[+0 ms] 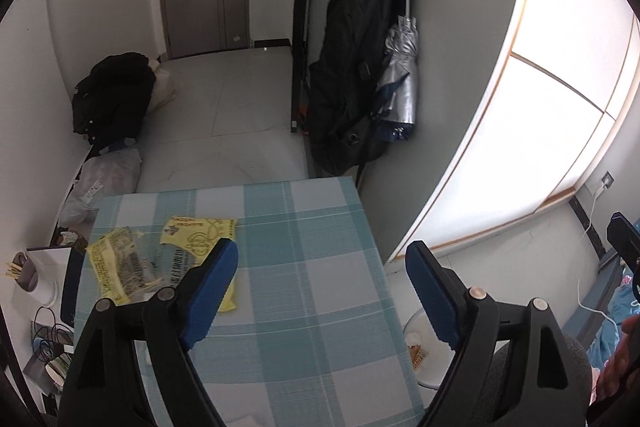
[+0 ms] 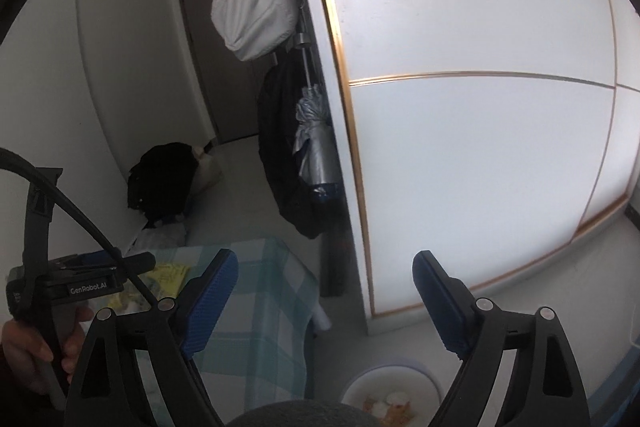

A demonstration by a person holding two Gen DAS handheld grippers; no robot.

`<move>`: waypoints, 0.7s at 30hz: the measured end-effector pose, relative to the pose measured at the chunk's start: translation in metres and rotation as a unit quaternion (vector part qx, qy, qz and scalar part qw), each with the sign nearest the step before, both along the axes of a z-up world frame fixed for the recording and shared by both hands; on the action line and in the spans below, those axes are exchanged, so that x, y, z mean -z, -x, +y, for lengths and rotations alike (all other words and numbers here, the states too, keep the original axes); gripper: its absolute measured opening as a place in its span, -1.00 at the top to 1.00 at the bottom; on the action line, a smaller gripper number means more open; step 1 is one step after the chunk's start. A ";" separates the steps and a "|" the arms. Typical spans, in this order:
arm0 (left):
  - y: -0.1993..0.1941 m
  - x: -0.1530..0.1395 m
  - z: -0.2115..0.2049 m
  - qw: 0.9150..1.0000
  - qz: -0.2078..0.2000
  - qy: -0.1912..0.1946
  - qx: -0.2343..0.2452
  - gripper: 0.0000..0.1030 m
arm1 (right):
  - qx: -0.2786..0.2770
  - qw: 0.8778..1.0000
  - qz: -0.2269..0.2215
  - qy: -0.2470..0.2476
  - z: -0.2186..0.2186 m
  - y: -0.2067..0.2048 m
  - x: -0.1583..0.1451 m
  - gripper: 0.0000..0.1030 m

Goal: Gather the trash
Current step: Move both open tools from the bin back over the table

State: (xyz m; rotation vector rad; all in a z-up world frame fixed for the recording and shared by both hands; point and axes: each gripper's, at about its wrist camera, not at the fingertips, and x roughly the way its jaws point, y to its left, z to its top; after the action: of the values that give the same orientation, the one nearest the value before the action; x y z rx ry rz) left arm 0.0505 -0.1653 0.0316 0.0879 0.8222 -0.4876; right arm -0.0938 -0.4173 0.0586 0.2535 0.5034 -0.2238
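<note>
Two crinkled yellow plastic wrappers (image 1: 120, 263) (image 1: 200, 231) lie side by side near the far left corner of the blue-and-white checked tablecloth-covered table (image 1: 312, 267). A round white waste bin (image 1: 420, 351) stands on the floor just off the table's right edge, scraps inside.
</note>
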 end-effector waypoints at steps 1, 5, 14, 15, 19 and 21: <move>0.000 -0.001 0.008 1.000 -0.005 0.001 -0.009 -0.63 | -0.008 1.000 -0.003 0.000 0.005 -0.002 -0.002 -0.74; 0.001 -0.004 0.041 0.999 -0.019 0.004 -0.040 -0.63 | -0.049 0.999 -0.014 -0.002 0.038 -0.018 -0.005 -0.82; -0.006 0.009 0.108 0.995 -0.028 0.015 -0.095 -0.64 | -0.123 0.992 -0.015 0.000 0.108 -0.047 0.004 -0.88; -0.006 0.012 0.114 0.994 -0.028 0.015 -0.101 -0.64 | -0.132 0.991 -0.014 0.001 0.116 -0.051 0.007 -0.88; -0.007 0.031 0.137 0.993 -0.002 0.021 -0.118 -0.64 | -0.164 0.986 -0.002 0.004 0.147 -0.063 0.020 -0.88; -0.004 0.042 0.146 0.992 0.011 0.023 -0.124 -0.64 | -0.175 0.985 0.004 0.008 0.159 -0.067 0.029 -0.88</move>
State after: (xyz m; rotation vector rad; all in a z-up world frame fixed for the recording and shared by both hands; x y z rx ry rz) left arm 0.0548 -0.0191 -0.0102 -0.0616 0.8300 -0.2722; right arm -0.0264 -0.2587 0.0299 0.1443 0.5449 0.1133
